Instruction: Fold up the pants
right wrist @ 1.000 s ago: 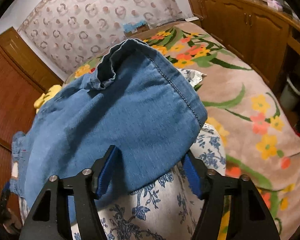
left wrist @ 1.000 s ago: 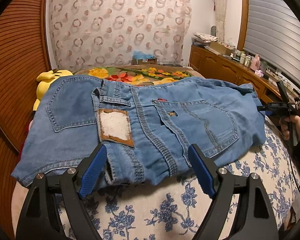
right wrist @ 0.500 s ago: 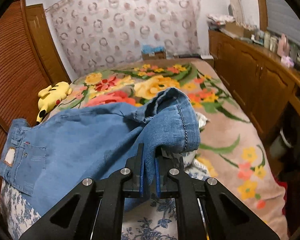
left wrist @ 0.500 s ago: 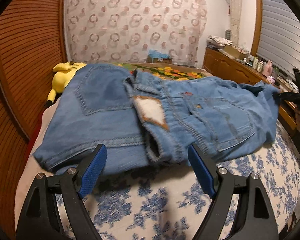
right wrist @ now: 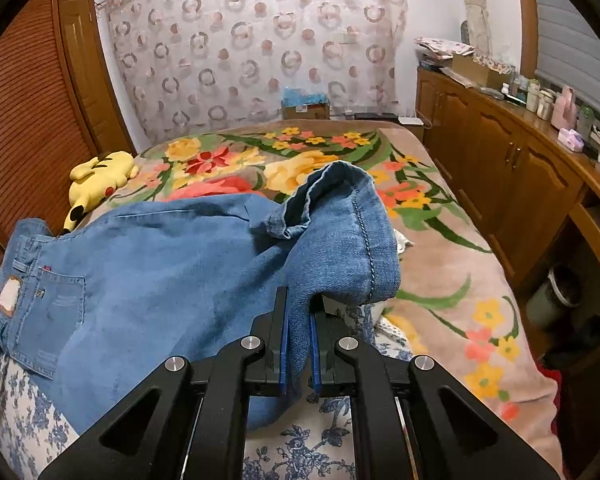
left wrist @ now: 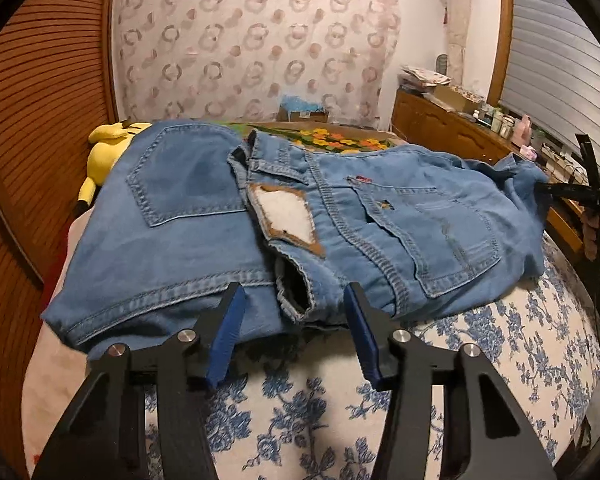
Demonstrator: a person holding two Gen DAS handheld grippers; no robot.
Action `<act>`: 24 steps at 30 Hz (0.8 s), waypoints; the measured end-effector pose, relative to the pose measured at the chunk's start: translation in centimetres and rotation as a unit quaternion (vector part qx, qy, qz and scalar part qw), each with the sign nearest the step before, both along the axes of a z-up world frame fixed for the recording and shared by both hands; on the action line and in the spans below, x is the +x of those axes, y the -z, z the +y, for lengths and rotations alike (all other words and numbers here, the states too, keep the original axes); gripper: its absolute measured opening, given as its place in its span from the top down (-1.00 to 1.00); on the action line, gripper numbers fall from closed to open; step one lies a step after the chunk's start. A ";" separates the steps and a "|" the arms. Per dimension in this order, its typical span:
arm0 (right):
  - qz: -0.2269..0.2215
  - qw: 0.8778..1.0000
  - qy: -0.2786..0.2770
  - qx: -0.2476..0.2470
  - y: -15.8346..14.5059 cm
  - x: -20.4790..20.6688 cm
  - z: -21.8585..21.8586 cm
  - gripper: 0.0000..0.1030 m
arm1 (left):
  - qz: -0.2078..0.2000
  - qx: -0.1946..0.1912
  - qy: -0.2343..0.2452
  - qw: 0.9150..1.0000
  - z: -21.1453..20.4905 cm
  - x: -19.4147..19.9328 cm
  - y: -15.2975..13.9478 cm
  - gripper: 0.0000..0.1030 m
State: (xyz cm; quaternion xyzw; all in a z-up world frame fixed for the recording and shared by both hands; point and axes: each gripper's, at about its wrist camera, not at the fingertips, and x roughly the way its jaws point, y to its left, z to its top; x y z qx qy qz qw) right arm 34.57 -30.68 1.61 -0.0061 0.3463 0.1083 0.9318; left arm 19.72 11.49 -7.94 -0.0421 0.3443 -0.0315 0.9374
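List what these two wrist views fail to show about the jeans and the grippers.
- Underside of the jeans: hidden in both views by their own top layer.
- Waistband edge between the open left gripper fingers: shadowed; layers unclear.
- Denim depth inside the shut right gripper: covered by the fingers.
- Bottles on the wooden cabinet: too small.

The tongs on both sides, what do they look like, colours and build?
Both tongs, left and right, are matte black angular frames with triangular cut-outs and silver round pivot bolts. Each finger carries a flat blue pad. No markings or sleeves are visible.
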 end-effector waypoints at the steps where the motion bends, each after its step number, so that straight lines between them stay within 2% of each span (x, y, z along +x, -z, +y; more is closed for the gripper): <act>1: -0.001 1.000 0.000 -0.001 0.0 0.0 0.0 0.84 | 0.001 -0.004 0.001 1.000 0.0 0.1 -0.1 -0.02; 4: 0.000 1.000 -0.002 -0.002 -0.7 -0.3 -0.3 0.84 | 0.003 -0.009 0.013 1.000 -0.4 0.5 -0.1 -0.02; 7: 0.002 1.000 -0.003 -0.003 -0.8 -0.3 -0.3 0.84 | 0.025 0.001 0.013 1.000 -1.0 1.5 0.7 -0.02; 8: 0.002 1.000 -0.003 -0.004 -0.8 -0.3 -0.2 0.84 | 0.023 0.007 0.013 1.000 -1.2 1.6 0.7 0.12; 9: 0.001 1.000 -0.003 -0.005 -0.8 -0.4 -0.1 0.84 | 0.021 0.013 0.013 1.000 -1.4 1.6 0.6 0.38; 12: -0.006 1.000 -0.003 -0.007 -1.2 -0.5 -0.5 0.84 | 0.010 0.005 0.010 1.000 -1.3 1.4 -0.1 0.63; 16: -0.038 0.999 0.013 -0.017 -2.2 -1.7 -0.6 0.86 | -0.016 0.010 0.003 1.000 -1.2 0.5 -2.1 0.68; 24: -0.072 0.997 0.001 -0.003 -5.1 -6.2 -1.1 0.86 | -0.073 0.023 0.003 0.997 -1.2 -3.0 -7.2 0.81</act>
